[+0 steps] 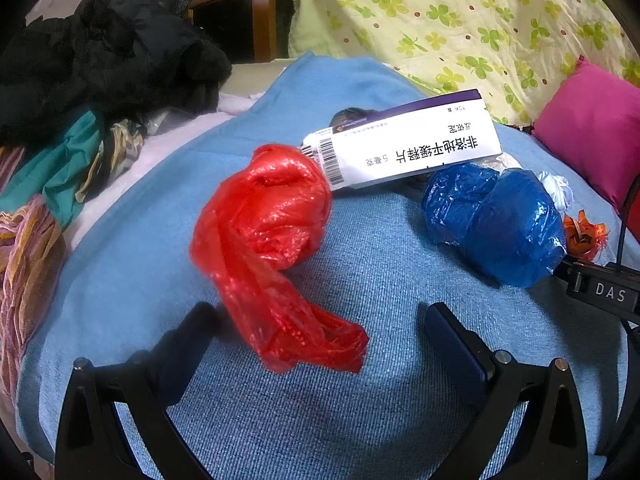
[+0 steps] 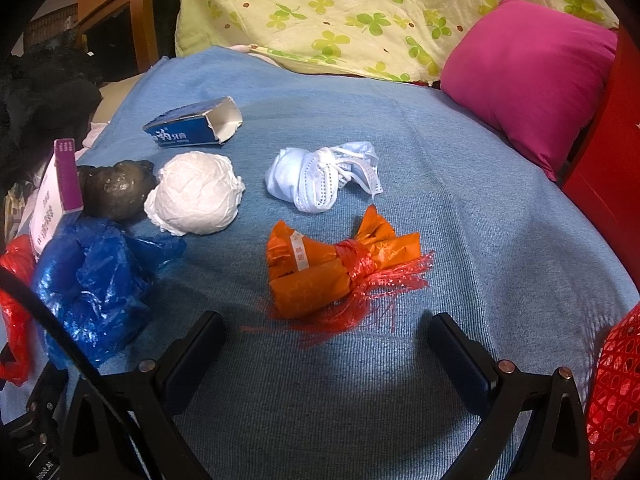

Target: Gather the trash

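Note:
Trash lies on a blue blanket [image 1: 360,400]. In the left wrist view a crumpled red plastic bag [image 1: 272,240] lies just ahead of my open, empty left gripper [image 1: 320,320], its tail between the fingers. Behind it are a white medicine box [image 1: 404,148] and a blue plastic bag [image 1: 500,216]. In the right wrist view an orange wrapper bundle tied with red string [image 2: 332,268] lies just ahead of my open, empty right gripper [image 2: 326,328]. Further off are a face mask [image 2: 320,180], a white paper ball [image 2: 196,196], a dark wad [image 2: 116,188], a blue toothpaste box [image 2: 192,124] and the blue bag [image 2: 92,280].
A pink pillow [image 2: 528,80] and a yellow clover-print quilt [image 2: 340,12] lie at the back. Dark clothes [image 1: 100,64] and coloured fabrics [image 1: 60,176] pile at the left. A red mesh basket [image 2: 616,400] is at the right edge.

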### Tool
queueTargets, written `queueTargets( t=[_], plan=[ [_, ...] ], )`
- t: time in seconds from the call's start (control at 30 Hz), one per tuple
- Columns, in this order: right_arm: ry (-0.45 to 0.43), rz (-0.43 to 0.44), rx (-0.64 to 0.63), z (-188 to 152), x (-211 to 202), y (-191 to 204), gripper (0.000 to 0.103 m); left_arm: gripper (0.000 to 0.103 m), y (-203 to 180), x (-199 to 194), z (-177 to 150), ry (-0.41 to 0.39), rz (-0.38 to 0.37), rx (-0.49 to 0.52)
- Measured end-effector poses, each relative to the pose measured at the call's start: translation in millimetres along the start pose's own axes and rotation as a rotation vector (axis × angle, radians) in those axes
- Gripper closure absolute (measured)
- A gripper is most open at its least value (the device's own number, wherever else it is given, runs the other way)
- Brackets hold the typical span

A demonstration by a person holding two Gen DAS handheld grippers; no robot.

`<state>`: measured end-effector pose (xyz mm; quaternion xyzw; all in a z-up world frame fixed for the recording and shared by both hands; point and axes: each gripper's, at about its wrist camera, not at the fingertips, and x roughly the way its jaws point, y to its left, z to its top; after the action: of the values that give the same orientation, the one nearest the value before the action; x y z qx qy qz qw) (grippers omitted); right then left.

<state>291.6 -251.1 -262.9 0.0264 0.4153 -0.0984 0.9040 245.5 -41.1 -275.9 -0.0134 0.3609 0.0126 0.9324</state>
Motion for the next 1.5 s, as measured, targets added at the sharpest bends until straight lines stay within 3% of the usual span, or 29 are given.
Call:
queueTargets(
  t=[1.5],
  plan=[
    [-0.001, 0.0, -0.002, -0.3, 0.5, 0.2, 0.0, 0.0, -2.8, -0.1, -2.1, -0.005, 0.015, 0.008]
  ],
)
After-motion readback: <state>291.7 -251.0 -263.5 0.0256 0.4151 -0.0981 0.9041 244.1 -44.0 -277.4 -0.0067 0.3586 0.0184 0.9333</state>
